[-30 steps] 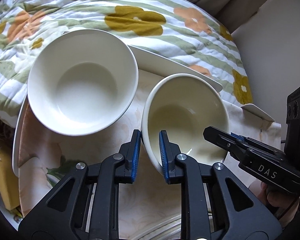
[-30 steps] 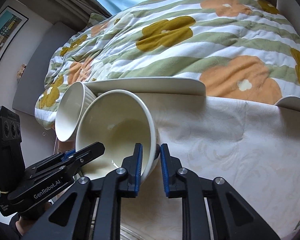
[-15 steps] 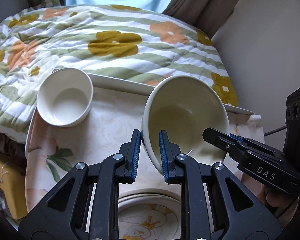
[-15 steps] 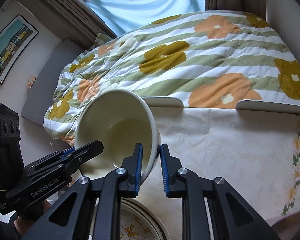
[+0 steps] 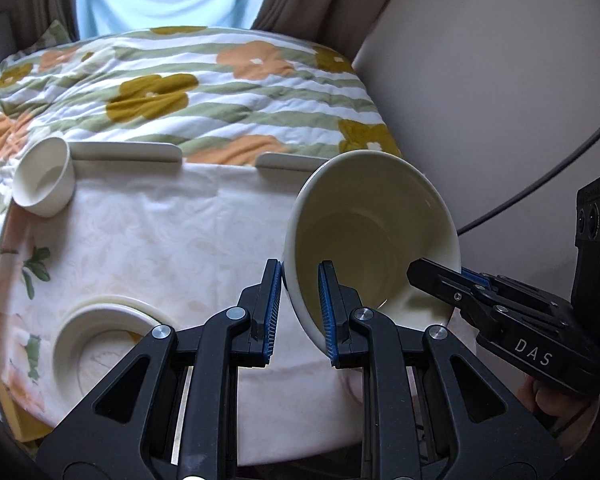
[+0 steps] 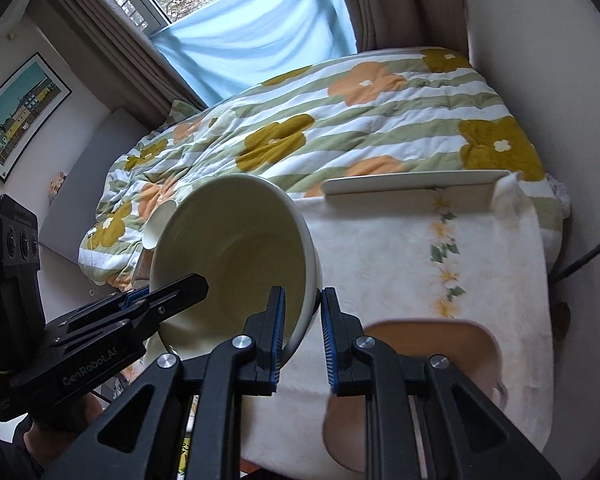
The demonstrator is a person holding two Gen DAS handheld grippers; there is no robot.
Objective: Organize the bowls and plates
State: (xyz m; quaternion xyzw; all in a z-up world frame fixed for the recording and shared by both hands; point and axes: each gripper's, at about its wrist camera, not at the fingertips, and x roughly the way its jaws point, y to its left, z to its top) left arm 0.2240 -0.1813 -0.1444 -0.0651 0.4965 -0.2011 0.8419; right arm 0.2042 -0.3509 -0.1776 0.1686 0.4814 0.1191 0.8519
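A large cream bowl [image 5: 374, 232] hangs tilted in the air above the table, held by both grippers on opposite rims. My left gripper [image 5: 299, 307] is shut on its near-left rim. My right gripper [image 6: 301, 330] is shut on its right rim; the bowl also shows in the right wrist view [image 6: 236, 256]. The right gripper appears in the left wrist view [image 5: 432, 280], the left gripper in the right wrist view [image 6: 180, 286]. A smaller cream bowl [image 5: 44, 188] sits at the table's far left corner. A stack of plates [image 5: 100, 340] lies near left.
The table wears a cream floral cloth [image 5: 172, 240]. A bed with a flowered striped quilt [image 5: 188, 92] lies beyond it. A wooden chair back [image 6: 432, 364] stands at the table's near edge. A white wall [image 5: 480, 80] and a cable [image 5: 540, 184] are to the right.
Both grippers have lifted the large bowl higher and drawn back to the right. The small bowl now looks farther away and the plate stack has come into view at the left.
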